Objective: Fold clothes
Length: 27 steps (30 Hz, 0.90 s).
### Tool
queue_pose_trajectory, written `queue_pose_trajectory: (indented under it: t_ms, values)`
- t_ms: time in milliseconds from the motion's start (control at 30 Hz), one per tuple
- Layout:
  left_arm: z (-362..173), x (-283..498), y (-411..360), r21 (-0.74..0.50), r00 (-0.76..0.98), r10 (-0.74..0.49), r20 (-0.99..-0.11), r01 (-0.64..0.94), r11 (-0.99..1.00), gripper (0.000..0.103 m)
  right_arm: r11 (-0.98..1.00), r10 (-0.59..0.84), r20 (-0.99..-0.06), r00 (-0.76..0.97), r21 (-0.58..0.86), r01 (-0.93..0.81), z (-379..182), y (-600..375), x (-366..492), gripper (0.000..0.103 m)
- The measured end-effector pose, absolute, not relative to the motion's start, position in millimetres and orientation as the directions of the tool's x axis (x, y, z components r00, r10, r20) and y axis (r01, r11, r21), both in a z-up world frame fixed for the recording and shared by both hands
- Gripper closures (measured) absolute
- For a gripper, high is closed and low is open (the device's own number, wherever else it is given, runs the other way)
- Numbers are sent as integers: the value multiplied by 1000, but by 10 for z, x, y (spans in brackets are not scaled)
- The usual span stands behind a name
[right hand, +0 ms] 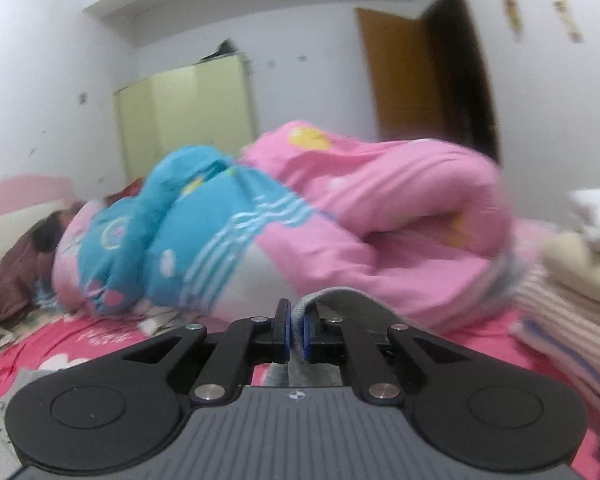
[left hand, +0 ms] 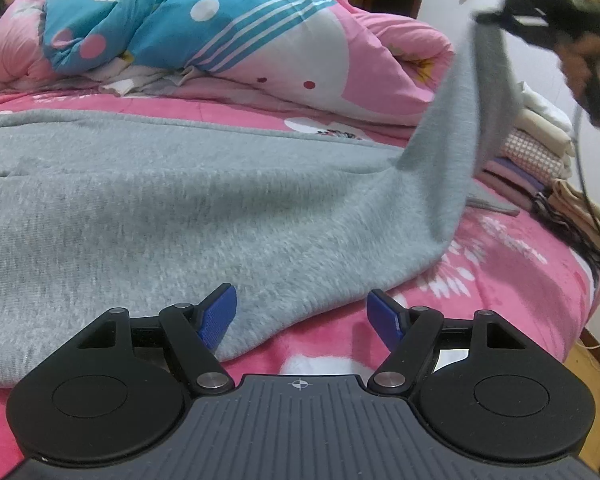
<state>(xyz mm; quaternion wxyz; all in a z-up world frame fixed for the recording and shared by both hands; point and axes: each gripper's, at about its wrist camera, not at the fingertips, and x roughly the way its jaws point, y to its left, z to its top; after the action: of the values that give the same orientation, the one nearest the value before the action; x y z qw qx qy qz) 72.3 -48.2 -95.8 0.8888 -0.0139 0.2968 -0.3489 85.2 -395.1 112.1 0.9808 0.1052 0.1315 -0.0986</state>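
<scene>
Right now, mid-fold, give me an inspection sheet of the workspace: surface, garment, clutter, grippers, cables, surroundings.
Surface: bed with pink printed sheet.
Job's things: grey fleece garment spread flat, its right end lifted off the bed.
Clutter: rolled pink-and-blue quilt behind the garment; stack of folded fabrics at the bed's right edge.
Grippers: left gripper open, low over the garment's near edge, holding nothing; right gripper shut on the grey cloth, raised.
Cables: dark cable hanging from the right gripper, over the stack.
Surroundings: pale wardrobe, brown door, white walls.
</scene>
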Motion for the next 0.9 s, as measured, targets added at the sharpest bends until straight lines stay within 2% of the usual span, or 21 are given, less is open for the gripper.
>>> queue_pose_trajectory:
  t_ms: [633, 767, 900]
  values:
    - [-962, 763, -381, -258, 591, -628, -506, 591, 764, 30, 713, -350, -518, 781, 393, 581, 262, -5218, 67, 98]
    - [-971, 763, -370, -255, 603, -622, -499, 584, 771, 30, 597, -319, -602, 732, 472, 648, -258, -5546, -87, 98]
    - [-983, 753, -369, -241, 622, -610, -492, 576, 781, 30, 583, -298, -621, 724, 483, 654, -546, -5631, -129, 98]
